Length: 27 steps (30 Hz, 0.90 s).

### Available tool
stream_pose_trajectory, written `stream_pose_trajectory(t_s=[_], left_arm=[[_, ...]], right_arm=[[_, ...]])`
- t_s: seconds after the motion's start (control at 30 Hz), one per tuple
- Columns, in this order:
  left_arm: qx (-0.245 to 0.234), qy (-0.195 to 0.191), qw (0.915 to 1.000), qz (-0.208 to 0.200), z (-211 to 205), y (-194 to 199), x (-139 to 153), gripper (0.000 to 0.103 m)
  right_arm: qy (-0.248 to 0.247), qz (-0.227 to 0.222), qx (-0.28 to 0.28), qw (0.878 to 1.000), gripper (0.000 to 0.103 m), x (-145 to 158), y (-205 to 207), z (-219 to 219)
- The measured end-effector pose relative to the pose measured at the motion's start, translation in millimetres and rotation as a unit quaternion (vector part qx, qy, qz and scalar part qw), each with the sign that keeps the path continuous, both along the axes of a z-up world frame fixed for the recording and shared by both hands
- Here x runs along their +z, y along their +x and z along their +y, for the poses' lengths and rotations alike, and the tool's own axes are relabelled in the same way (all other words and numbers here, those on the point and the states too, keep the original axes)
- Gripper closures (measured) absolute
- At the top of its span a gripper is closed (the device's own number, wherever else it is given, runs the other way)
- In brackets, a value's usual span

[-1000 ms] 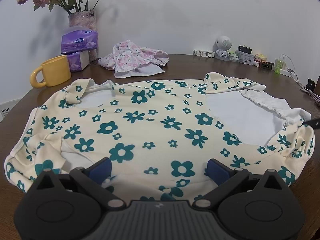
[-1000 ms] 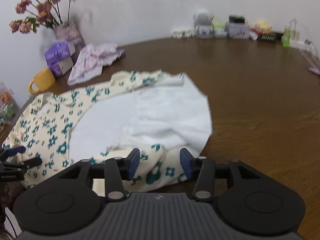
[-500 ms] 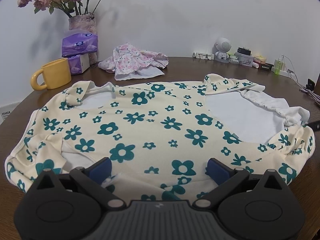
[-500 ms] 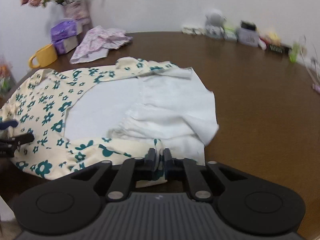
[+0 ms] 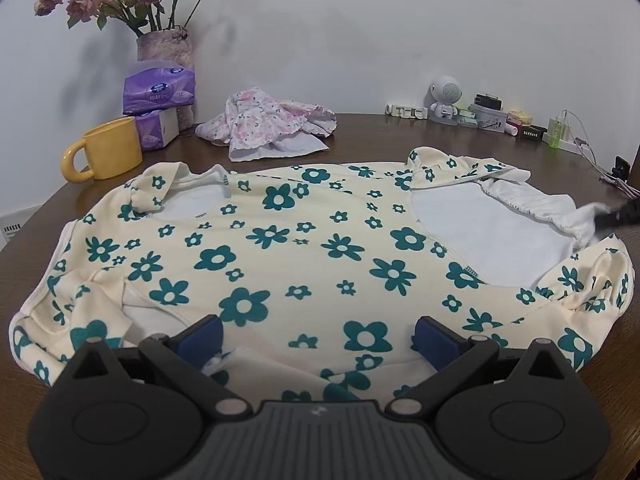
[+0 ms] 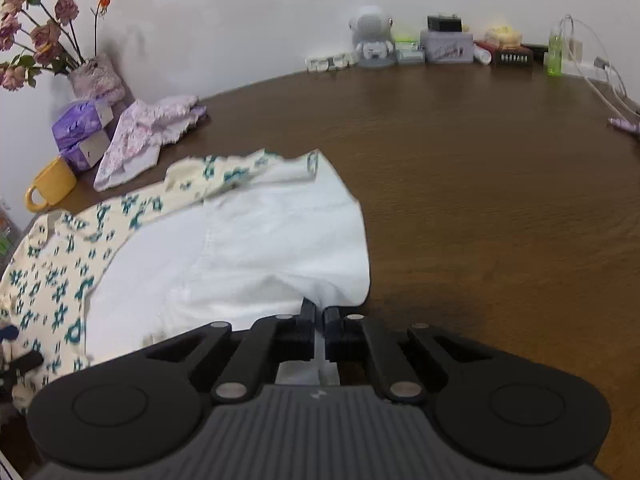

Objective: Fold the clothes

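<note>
A cream garment with teal flowers [image 5: 304, 248] lies spread on the brown table, its white inside showing at the right [image 5: 480, 224]. My left gripper [image 5: 318, 338] is open, its fingers resting over the garment's near hem. My right gripper [image 6: 319, 316] is shut on the garment's white edge [image 6: 260, 248] and holds it lifted; it shows as a dark shape at the far right in the left wrist view [image 5: 618, 216]. The left gripper's fingers show at the left edge of the right wrist view [image 6: 16, 348].
A pink floral garment [image 5: 268, 124] lies crumpled at the back. A yellow mug [image 5: 106, 154], purple tissue packs [image 5: 160, 92] and a flower vase [image 5: 164, 48] stand back left. A small white robot figure [image 5: 446, 98], boxes and cables line the back right edge.
My right gripper closed on the garment's right edge, then lifted and pulled it, turning more white inside into view. The left gripper stayed open and still.
</note>
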State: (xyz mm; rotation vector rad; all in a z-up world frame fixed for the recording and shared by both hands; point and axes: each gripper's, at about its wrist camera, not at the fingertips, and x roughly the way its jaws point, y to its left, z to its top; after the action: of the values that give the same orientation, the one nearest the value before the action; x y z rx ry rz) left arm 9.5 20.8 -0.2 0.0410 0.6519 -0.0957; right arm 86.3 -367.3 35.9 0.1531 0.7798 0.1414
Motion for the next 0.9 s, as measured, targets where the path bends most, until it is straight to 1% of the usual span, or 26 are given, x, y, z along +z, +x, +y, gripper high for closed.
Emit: stream_pose_trajectory(t_s=[0.07, 0.13, 0.17, 0.2, 0.23, 0.33, 0.43, 0.53, 0.57, 0.6, 0.63, 0.67, 0.8, 0.83, 0.9], left_arm=[[0.001, 0.0, 1.0, -0.001, 0, 0, 0, 0.001], [0.002, 0.001, 1.0, -0.002, 0, 0, 0, 0.001], [0.003, 0.0, 1.0, -0.003, 0, 0, -1, 0.001], [0.003, 0.0, 1.0, -0.003, 0, -1, -1, 0.001], [0.002, 0.0, 1.0, -0.003, 0, -1, -1, 0.001], [0.002, 0.0, 1.0, -0.003, -1, -1, -1, 0.0], [0.002, 0.001, 1.0, -0.003, -1, 0, 0, 0.0], [0.002, 0.001, 1.0, -0.003, -1, 0, 0, 0.0], [0.002, 0.001, 1.0, -0.004, -1, 0, 0, 0.0], [0.002, 0.001, 1.0, -0.004, -1, 0, 0, 0.0], [0.002, 0.001, 1.0, -0.004, -1, 0, 0, 0.0], [0.002, 0.001, 1.0, -0.004, -1, 0, 0, 0.0], [0.002, 0.0, 1.0, -0.004, -1, 0, 0, 0.0], [0.003, 0.001, 1.0, -0.004, -1, 1, 0, 0.0], [0.004, 0.001, 1.0, -0.004, -1, 1, -1, 0.0]], right_arm=[[-0.008, -0.017, 0.001, 1.0, 0.101, 16, 2, -3], [-0.019, -0.017, 0.013, 1.0, 0.096, 23, 5, -1], [-0.024, -0.015, 0.009, 1.0, 0.084, 23, 7, -1], [-0.028, -0.013, 0.001, 1.0, 0.062, 22, 8, -1], [-0.024, -0.01, -0.004, 1.0, 0.059, 19, 7, -3], [0.001, 0.003, -0.016, 1.0, 0.058, 9, 1, -12], [0.006, -0.002, -0.016, 1.0, 0.058, 8, 1, -11], [0.008, -0.009, -0.015, 1.0, 0.062, 9, 2, -9], [0.009, -0.011, -0.015, 1.0, 0.067, 9, 3, -8], [0.01, -0.013, -0.015, 1.0, 0.078, 9, 3, -8], [0.011, -0.015, -0.015, 1.0, 0.086, 9, 3, -7], [0.011, -0.018, -0.015, 1.0, 0.103, 9, 4, -6], [0.014, -0.026, -0.014, 0.999, 0.103, 10, 5, -4], [0.017, -0.038, -0.014, 0.999, 0.103, 19, 5, -7], [0.011, -0.042, -0.012, 0.999, 0.103, 27, 4, -7]])
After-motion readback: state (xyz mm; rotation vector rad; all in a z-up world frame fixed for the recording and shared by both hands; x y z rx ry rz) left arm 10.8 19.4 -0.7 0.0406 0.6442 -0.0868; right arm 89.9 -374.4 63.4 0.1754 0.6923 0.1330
